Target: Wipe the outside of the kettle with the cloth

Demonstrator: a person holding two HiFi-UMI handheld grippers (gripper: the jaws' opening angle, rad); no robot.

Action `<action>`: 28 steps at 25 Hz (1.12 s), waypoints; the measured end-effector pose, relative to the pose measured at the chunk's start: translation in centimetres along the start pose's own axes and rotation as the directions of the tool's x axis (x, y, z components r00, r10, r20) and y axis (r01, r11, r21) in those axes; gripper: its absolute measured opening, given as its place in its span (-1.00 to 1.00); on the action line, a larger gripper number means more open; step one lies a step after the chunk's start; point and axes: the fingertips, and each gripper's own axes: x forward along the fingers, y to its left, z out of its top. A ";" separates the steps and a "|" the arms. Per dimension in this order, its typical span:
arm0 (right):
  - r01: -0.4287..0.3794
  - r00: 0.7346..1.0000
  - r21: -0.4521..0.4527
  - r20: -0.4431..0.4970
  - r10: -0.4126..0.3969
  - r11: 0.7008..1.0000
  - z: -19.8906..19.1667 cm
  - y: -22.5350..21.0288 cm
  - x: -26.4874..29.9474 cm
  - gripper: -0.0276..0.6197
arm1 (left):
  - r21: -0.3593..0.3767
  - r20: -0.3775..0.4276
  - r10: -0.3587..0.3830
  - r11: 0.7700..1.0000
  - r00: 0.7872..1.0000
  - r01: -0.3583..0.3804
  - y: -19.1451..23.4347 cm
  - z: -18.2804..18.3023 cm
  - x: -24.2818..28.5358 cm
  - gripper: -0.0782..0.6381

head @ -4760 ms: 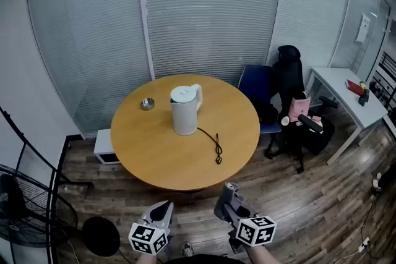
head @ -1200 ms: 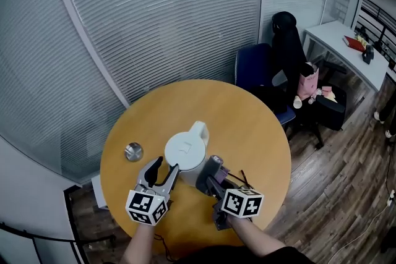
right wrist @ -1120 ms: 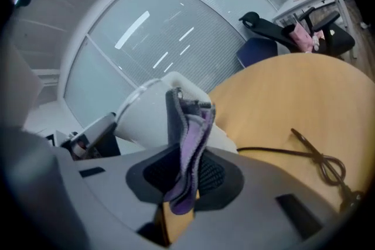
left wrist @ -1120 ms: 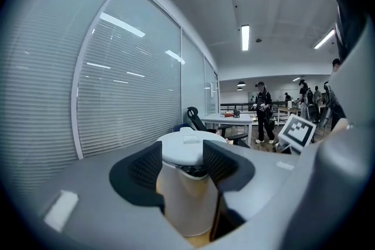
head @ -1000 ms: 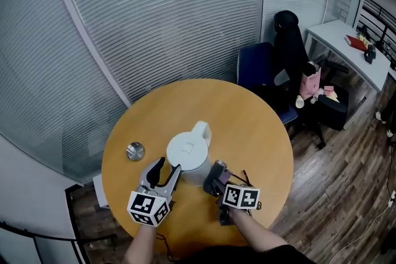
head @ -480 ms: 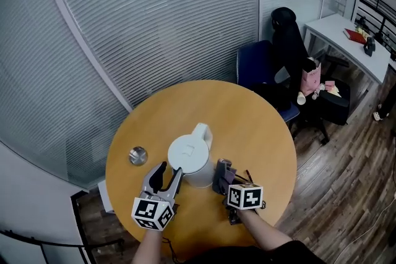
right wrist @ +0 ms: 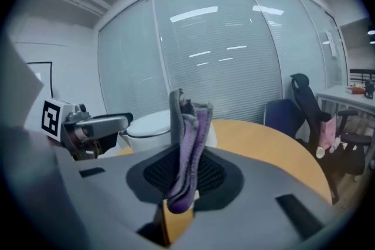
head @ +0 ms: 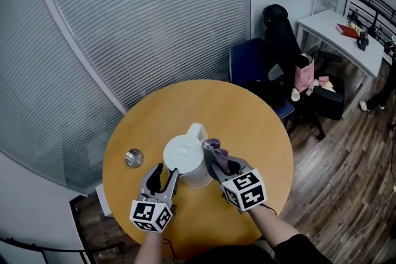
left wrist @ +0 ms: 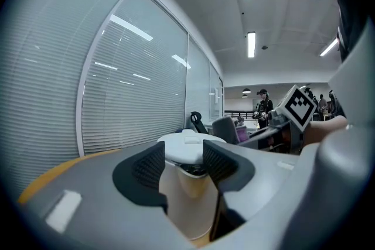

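A white kettle [head: 184,161] stands upright on the round wooden table [head: 247,120], its handle on the far side. My left gripper [head: 164,174] is open at the kettle's near left side; in the left gripper view the kettle [left wrist: 186,190] stands just past the spread jaws. My right gripper [head: 213,156] is shut on a purple cloth [head: 216,146] and is held close against the kettle's right side. In the right gripper view the cloth [right wrist: 188,143] sticks up from the closed jaws, with the kettle [right wrist: 149,126] to its left.
A small metal dish [head: 132,158] lies on the table to the kettle's left. Beyond the table stand a blue chair [head: 246,65] and a black office chair [head: 281,34], with a white desk [head: 331,28] at the right. Glass walls with blinds run behind.
The right gripper with the cloth has lifted and moved forward to the kettle's right side. The left gripper has stayed open at the kettle's near side.
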 end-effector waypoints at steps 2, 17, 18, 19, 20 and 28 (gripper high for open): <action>0.006 0.999 0.019 -0.041 -0.005 1.000 -1.6 -0.4 1.0 -0.71 | -0.005 0.002 -0.001 1.000 1.000 0.001 0.0 0.0 0.0 -0.22; 0.106 0.884 0.107 -0.466 -0.044 0.989 -16.7 -3.9 7.9 -0.71 | -0.021 -0.006 0.026 0.999 1.000 -0.026 0.0 -0.2 0.0 -0.22; 0.102 0.885 0.113 -0.465 -0.038 0.988 -16.6 -3.9 7.8 -0.71 | -0.021 -0.005 0.028 0.999 1.000 -0.028 0.1 -0.2 0.0 -0.22; 0.101 0.888 0.123 -0.458 -0.034 0.987 -16.5 -3.8 7.7 -0.71 | -0.022 -0.004 0.029 0.999 1.000 -0.029 0.0 -0.1 -0.1 -0.22; 0.101 0.895 0.131 -0.445 -0.033 0.986 -16.2 -3.9 7.4 -0.71 | -0.023 -0.003 0.029 0.999 1.000 -0.029 0.0 -0.1 -0.1 -0.22; 0.104 0.982 -0.042 -0.154 -0.109 0.994 -5.9 -4.5 4.2 -0.71 | -0.041 0.012 0.032 0.999 0.999 -0.031 0.2 -0.3 0.0 -0.22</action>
